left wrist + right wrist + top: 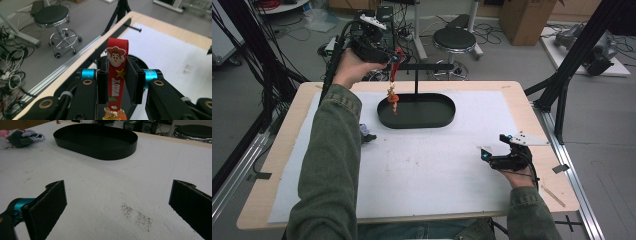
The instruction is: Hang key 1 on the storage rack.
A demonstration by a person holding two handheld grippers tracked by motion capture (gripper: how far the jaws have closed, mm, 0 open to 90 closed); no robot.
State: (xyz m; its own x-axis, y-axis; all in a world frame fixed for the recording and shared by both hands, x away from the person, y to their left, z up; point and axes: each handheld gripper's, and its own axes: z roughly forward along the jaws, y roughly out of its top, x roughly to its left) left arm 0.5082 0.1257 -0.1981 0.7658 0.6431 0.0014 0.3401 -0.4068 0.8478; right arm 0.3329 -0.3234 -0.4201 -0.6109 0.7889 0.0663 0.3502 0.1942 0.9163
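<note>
My left gripper [396, 59] is raised at the back of the table, shut on a red rubber strap [398, 64] that bears a cartoon cowboy face [116, 56]. In the left gripper view the strap [117, 80] stands pinched between the jaws. An orange charm [393, 101] dangles from it over the left end of a black oval tray [439, 119]. Just to the right of the gripper runs the horizontal bar [432, 66] of a black stand. My right gripper [493, 146] rests low on the white mat at the right, open, with nothing between its jaws [120, 202].
A small plush toy [366, 134] lies on the mat left of the tray [100, 152], and it also shows in the right gripper view [20, 137]. A black stool [454, 39] and cables stand on the floor behind the table. The bar's free end [135, 29] points out over the mat.
</note>
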